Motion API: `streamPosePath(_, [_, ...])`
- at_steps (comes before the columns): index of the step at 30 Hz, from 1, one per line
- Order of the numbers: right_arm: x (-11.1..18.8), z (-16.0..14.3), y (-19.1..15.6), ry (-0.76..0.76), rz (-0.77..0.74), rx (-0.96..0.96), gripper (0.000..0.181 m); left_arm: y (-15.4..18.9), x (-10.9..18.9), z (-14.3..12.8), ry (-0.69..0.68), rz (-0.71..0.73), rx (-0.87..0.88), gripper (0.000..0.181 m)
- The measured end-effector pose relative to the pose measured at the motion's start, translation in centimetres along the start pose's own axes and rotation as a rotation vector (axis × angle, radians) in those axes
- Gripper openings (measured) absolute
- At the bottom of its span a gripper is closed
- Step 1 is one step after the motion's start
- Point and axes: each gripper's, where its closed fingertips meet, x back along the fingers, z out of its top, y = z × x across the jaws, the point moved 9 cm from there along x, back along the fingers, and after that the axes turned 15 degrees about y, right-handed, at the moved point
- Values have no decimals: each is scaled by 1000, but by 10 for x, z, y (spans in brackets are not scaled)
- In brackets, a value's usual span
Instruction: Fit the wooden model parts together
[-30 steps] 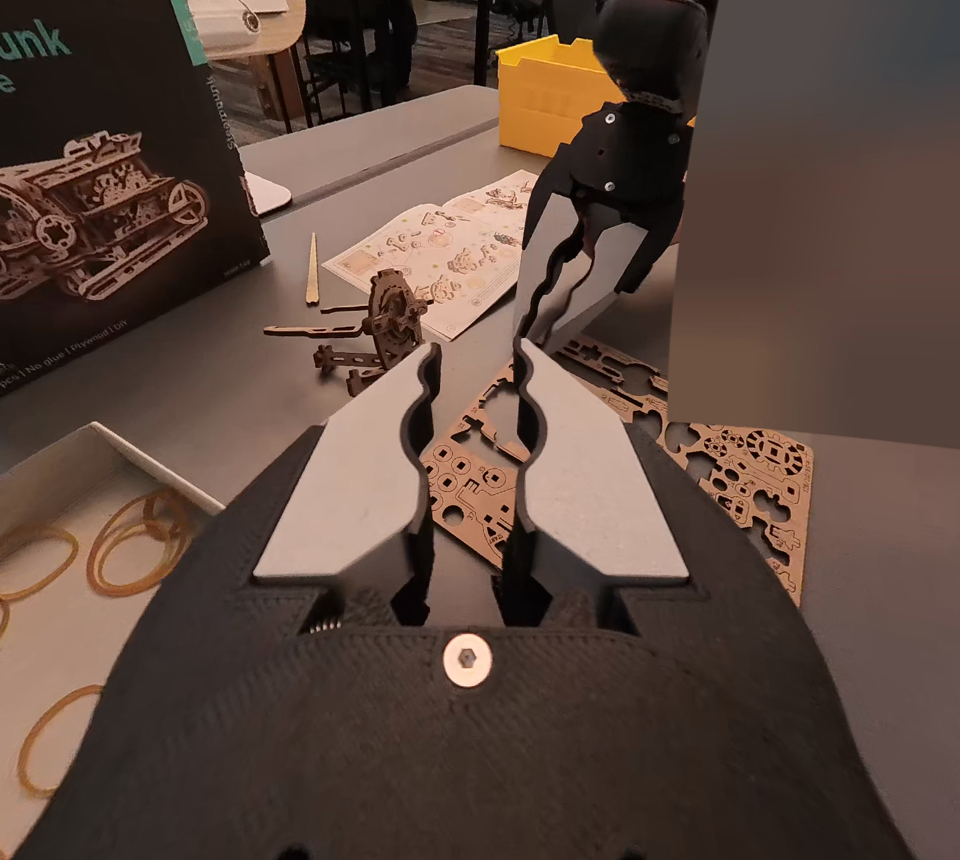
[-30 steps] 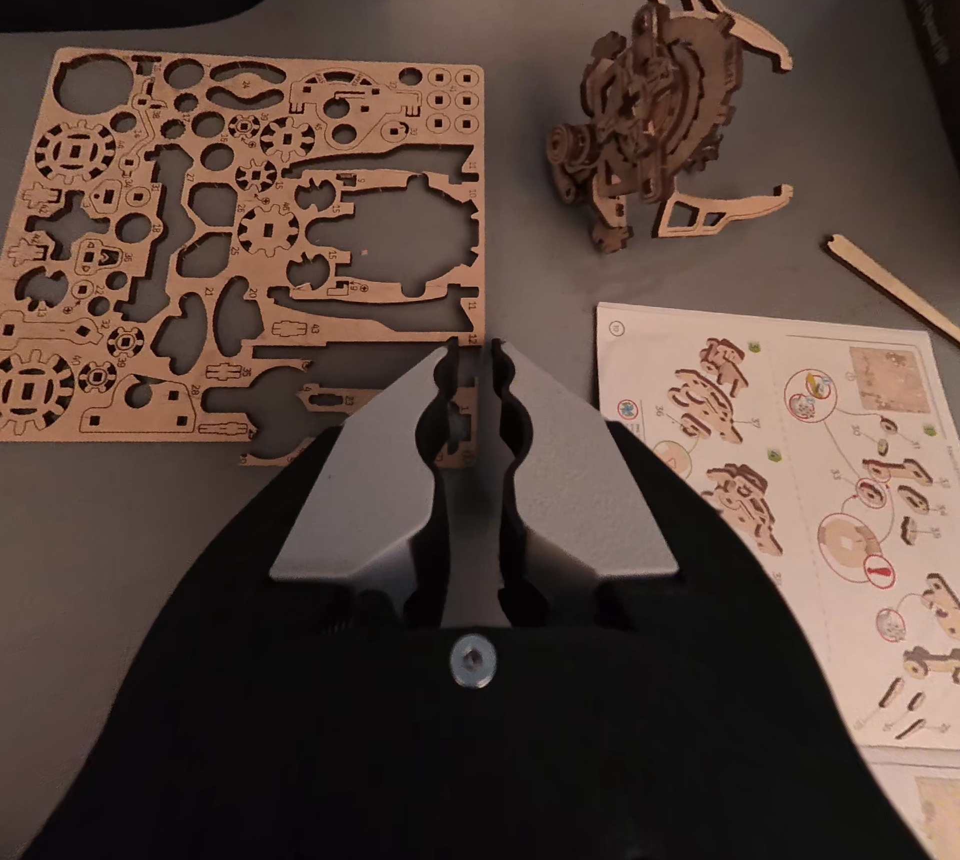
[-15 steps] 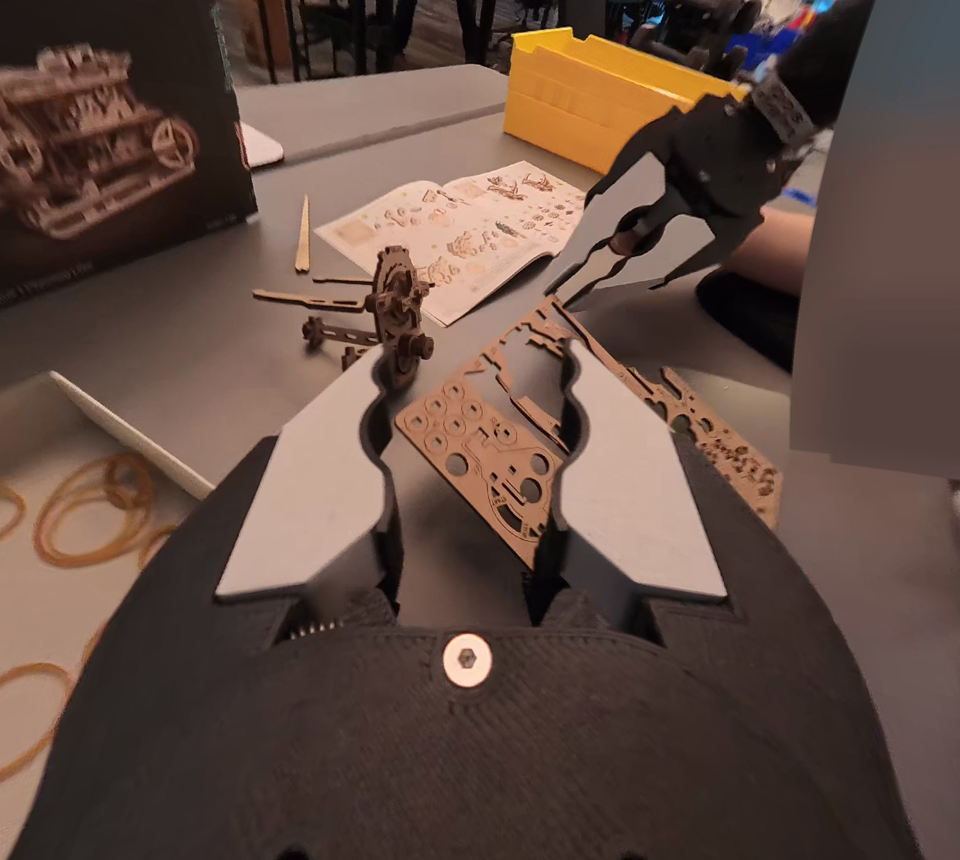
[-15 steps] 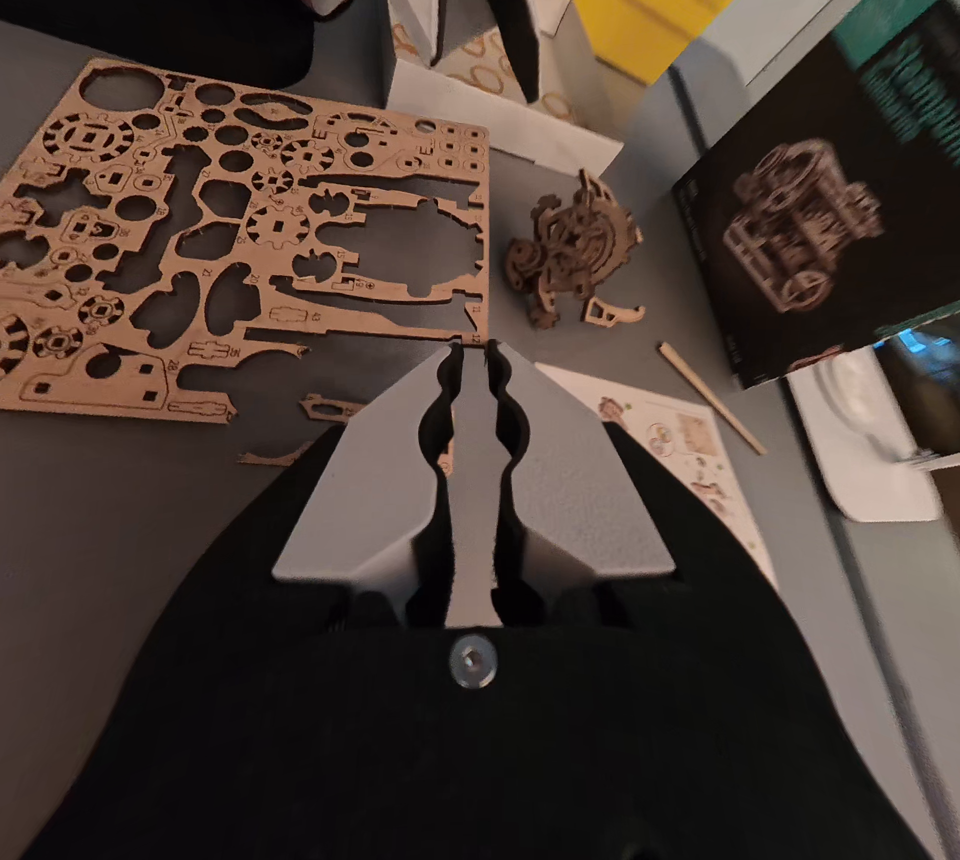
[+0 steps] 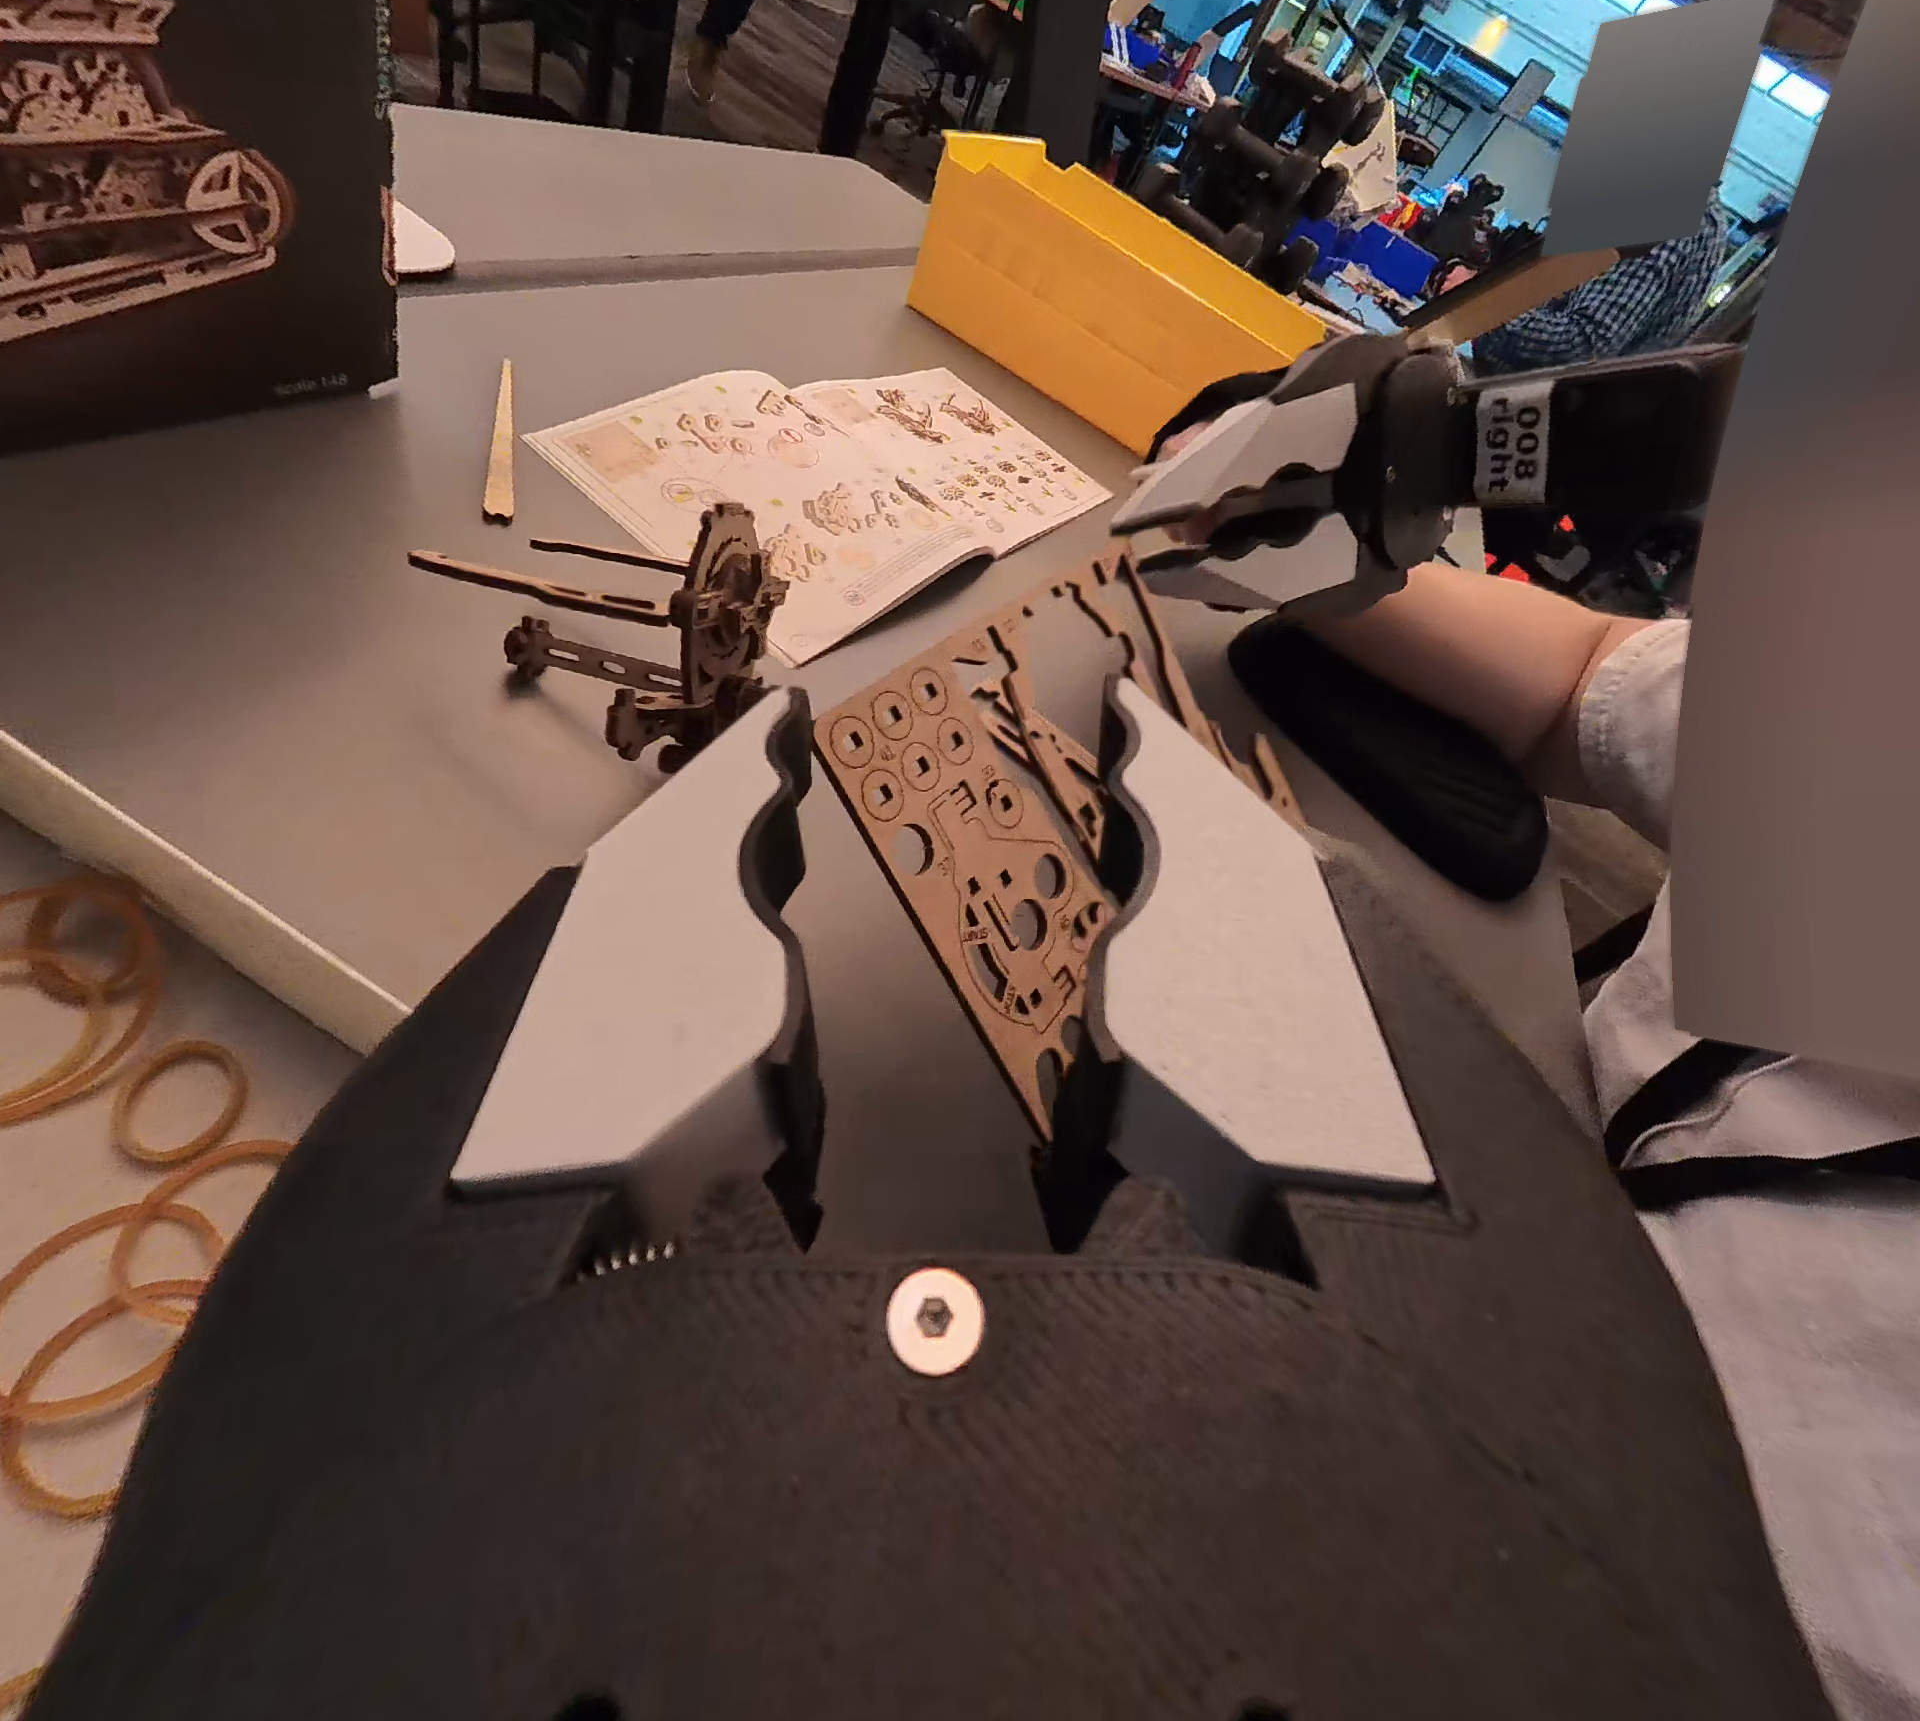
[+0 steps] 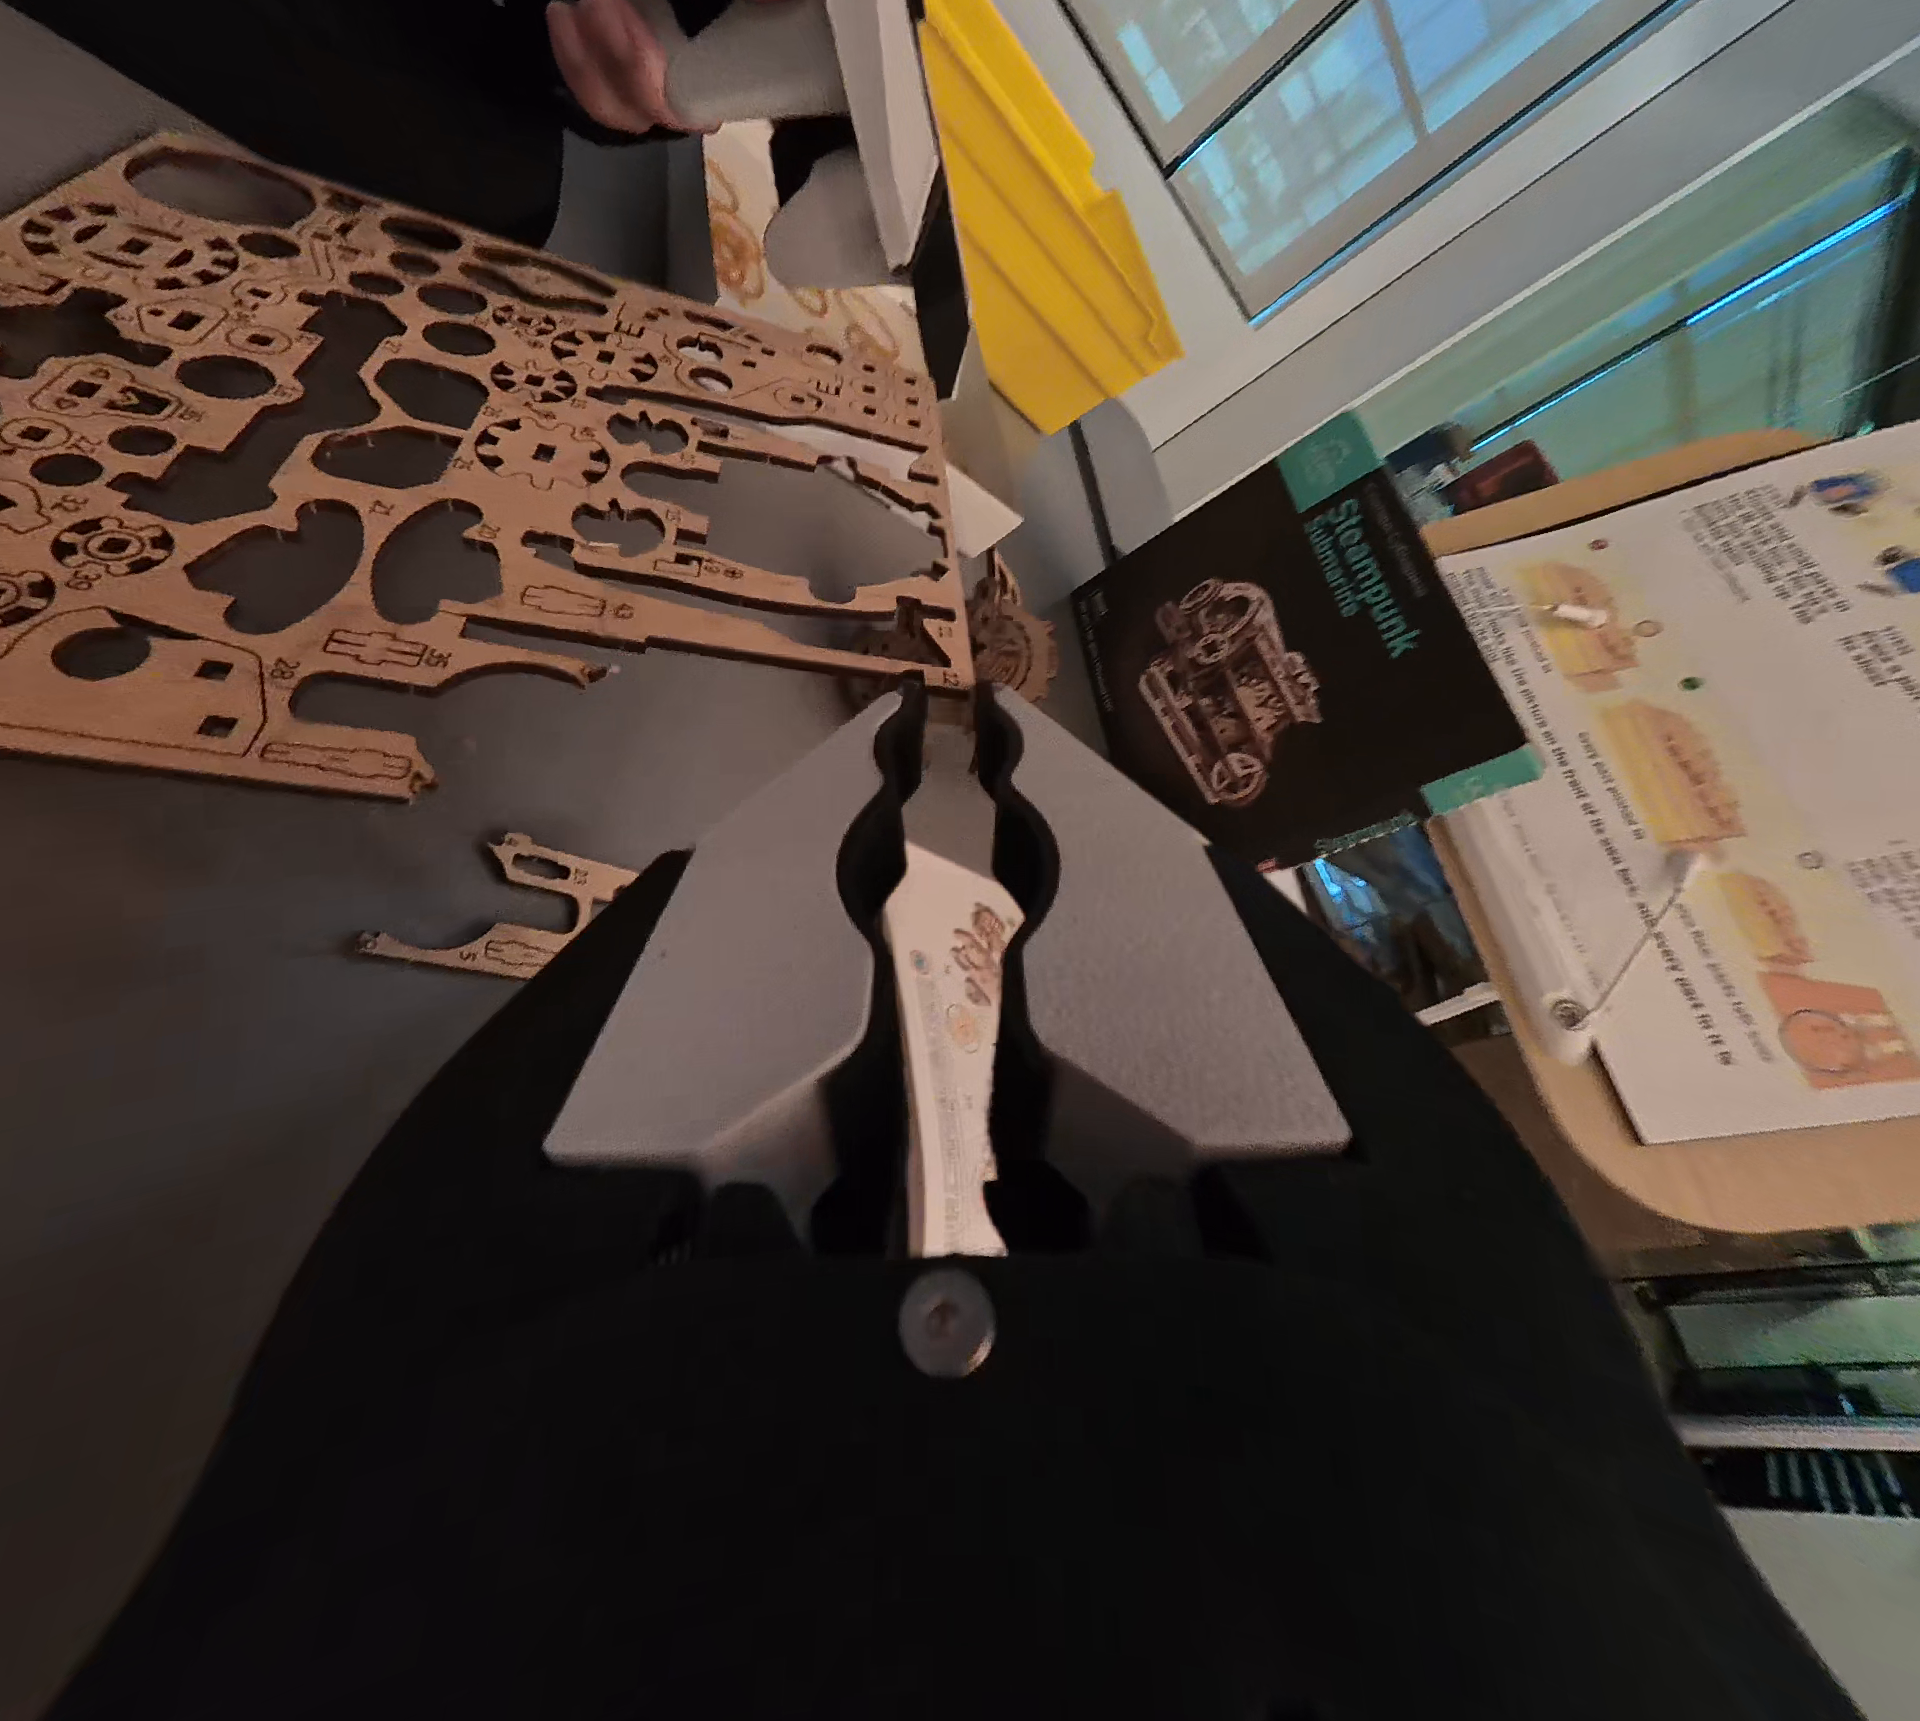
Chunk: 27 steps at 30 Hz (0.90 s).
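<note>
A laser-cut plywood parts sheet (image 5: 966, 850) is held up at a tilt over the grey table. My right gripper (image 6: 943, 703) is shut on one corner of the sheet (image 6: 436, 528) and also shows at the right of the left wrist view (image 5: 1132, 533). My left gripper (image 5: 951, 715) is open, with the sheet's near corner between its fingers, not touching that I can tell. It shows at the top of the right wrist view (image 6: 862, 144), held by a hand. The partly built wooden model (image 5: 717, 622) stands on the table left of the sheet, half hidden behind it in the right wrist view (image 6: 1003, 632).
An open instruction booklet (image 5: 831, 476), a wooden stick (image 5: 501, 445) and the dark kit box (image 5: 156, 113) lie beyond the model. A yellow bin (image 5: 1091, 289) stands behind. A white tray with rubber bands (image 5: 260, 944) is at left. Loose sheet offcuts (image 6: 520, 902) lie on the table.
My right gripper has lifted and tilted the sheet by its corner and swung round. My left gripper has opened wider and moved so the sheet's near corner sits between its fingers.
</note>
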Motion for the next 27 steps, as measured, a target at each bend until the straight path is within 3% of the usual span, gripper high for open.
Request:
streamPosePath(1, [2,3,0,15,-11,16,8,1,0,0,-8,-5,-3,55])
streamPosePath(13, [16,15,-3,51,-124,215,7,1,-5,-9,-105,-69,132,58])
streamPosePath(14, [16,15,-3,53,-123,210,7,2,-6,-10,-108,-95,154,54])
streamPosePath(16, [14,8,-4,20,-104,180,7,7,-6,-12,-113,-193,203,23])
streamPosePath(18, [11,0,-4,-8,-82,144,8,7,-7,-12,-121,-223,228,6])
streamPosePath(21, [7,-16,-2,-89,-49,-38,13,5,-6,-14,-114,-215,237,5])
streamPosePath(25, [18,-30,12,-101,-50,-521,25,1,-4,-16,-107,-209,236,5])
streamPosePath(27, [24,-31,17,-77,-46,-839,51,1,-3,-15,-88,-225,247,4])
